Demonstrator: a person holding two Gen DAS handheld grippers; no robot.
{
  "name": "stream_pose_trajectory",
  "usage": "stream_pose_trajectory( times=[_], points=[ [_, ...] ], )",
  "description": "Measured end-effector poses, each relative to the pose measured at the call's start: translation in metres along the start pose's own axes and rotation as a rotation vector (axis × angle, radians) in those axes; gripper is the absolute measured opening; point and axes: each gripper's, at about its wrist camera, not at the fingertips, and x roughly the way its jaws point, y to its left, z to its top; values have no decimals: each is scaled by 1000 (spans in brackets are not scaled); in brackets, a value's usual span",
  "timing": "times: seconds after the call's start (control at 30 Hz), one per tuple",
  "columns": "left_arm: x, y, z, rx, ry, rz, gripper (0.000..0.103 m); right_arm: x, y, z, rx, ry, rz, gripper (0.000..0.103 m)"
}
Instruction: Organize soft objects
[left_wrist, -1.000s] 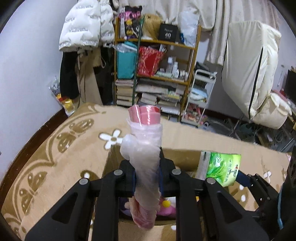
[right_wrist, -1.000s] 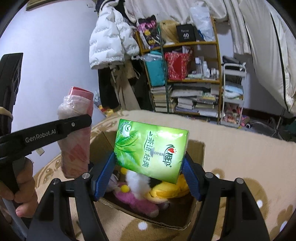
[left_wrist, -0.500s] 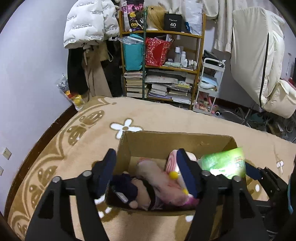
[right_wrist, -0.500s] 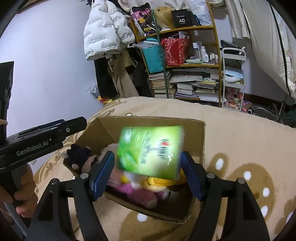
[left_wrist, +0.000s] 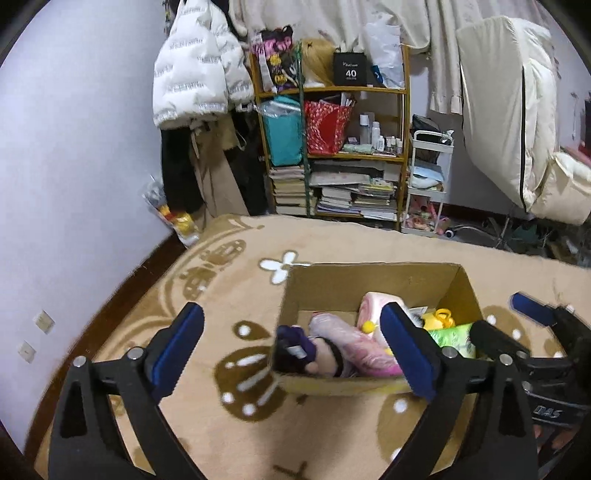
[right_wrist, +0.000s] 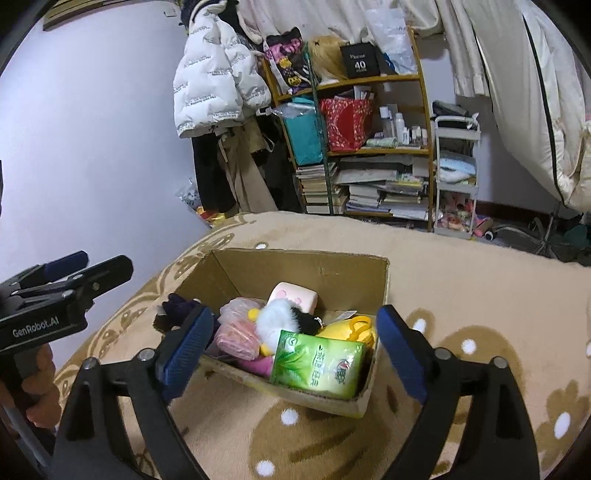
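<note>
A cardboard box (left_wrist: 369, 284) (right_wrist: 354, 273) stands on the patterned beige blanket. Inside lie a pink bagged roll (left_wrist: 343, 338) (right_wrist: 236, 332), a green tissue pack (right_wrist: 317, 363) (left_wrist: 448, 338) leaning at the near right corner, a white and black fluffy toy (right_wrist: 280, 319), a pink block (right_wrist: 293, 295), a dark purple plush (left_wrist: 293, 349) and a yellow item (right_wrist: 351, 328). My left gripper (left_wrist: 291, 350) is open and empty, just in front of the box. My right gripper (right_wrist: 295, 343) is open and empty above the box's near edge.
The beige blanket (left_wrist: 221, 288) covers a raised surface with a dark wooden edge on the left. Beyond stand a cluttered bookshelf (left_wrist: 332, 147), hanging coats (left_wrist: 199, 85), a white cart (left_wrist: 428, 184) and a cream covered chair (left_wrist: 517, 129). The lilac wall (left_wrist: 74, 147) is on the left.
Both grippers opened and drew back. The pink roll dropped from my left gripper into the box, and the green tissue pack dropped from my right gripper into the box's near corner.
</note>
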Motion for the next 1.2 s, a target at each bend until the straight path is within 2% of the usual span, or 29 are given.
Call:
stream_pose_trajectory(
  times=[0.4,0.7,0.87,1.2],
  points=[
    [-71,15,-19,-26,-95,20,101,-64,19,0,-31,-81,2,103],
    [-116,25,-40,-41,-182,22,102,-103,18,-15,-28,-118,-25,103],
    [-124,31,-49,-65,-187,25,102,-118,12,-24,-14,-128,-33,103],
    [-117,34,-65,-40,-163,50,102,-121,5,-37,-14,-141,-45,103]
  ],
)
